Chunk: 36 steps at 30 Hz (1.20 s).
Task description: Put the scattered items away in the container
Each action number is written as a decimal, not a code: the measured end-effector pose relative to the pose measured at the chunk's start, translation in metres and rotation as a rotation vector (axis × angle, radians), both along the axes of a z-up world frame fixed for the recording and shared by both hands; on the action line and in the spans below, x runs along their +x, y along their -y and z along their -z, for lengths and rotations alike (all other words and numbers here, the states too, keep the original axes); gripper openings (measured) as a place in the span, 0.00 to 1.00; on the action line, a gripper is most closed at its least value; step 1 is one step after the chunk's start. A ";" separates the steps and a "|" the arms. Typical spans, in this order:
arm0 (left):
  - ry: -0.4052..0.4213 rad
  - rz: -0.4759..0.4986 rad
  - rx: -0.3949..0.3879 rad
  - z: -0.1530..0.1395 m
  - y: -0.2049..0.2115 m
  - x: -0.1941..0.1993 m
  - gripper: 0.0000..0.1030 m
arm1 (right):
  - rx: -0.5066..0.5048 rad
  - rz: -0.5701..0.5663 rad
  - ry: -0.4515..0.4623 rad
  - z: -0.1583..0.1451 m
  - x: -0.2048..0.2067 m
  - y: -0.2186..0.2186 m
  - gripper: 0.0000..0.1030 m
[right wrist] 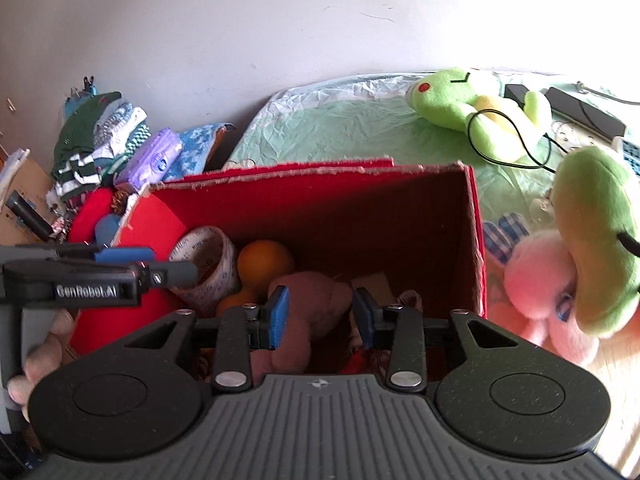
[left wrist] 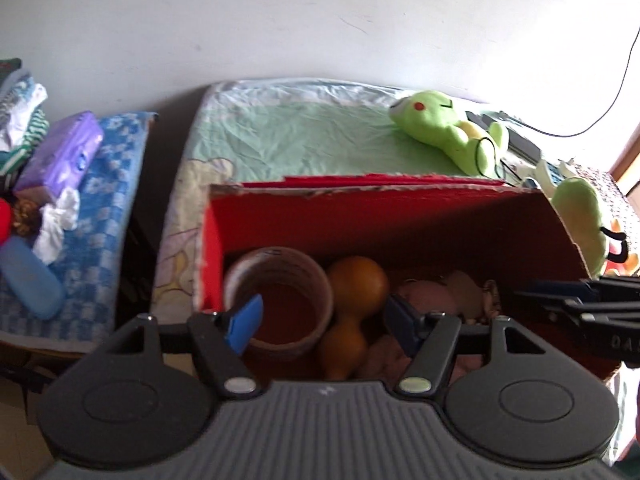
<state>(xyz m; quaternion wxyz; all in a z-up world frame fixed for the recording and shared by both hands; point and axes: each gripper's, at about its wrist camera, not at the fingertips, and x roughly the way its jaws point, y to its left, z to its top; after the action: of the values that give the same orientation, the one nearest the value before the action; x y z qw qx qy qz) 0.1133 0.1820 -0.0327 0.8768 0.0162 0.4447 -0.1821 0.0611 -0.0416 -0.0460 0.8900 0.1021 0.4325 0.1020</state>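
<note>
Behind red box (left wrist: pixel 400 216): green plush (left wrist: pixel 448 132), black cable (right wrist: pixel 516 140) draped across.

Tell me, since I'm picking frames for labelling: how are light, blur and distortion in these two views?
Left wrist view: window glare whitens the right edge, the red box is shadowed inside, and the fisheye bends the bed. Right wrist view: more even light, dim box interior, the pink plush at the edge slightly soft.
</note>
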 end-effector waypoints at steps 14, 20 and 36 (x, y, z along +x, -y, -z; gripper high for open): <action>0.177 -0.125 0.095 -0.036 0.001 -0.032 0.98 | 0.010 0.019 0.015 -0.011 -0.026 -0.005 0.40; 0.102 -0.199 0.175 -0.035 0.013 -0.021 0.98 | -0.011 0.048 0.040 -0.022 -0.028 -0.010 0.52; 0.121 -0.285 0.223 -0.050 0.020 -0.038 0.99 | -0.108 0.209 -0.046 -0.025 -0.037 -0.017 0.82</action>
<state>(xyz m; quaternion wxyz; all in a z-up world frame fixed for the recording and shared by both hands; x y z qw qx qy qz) 0.0755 0.1617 0.0175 0.9116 0.0609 0.4064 -0.0041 0.0240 -0.0246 -0.0206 0.8899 0.1008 0.4446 -0.0170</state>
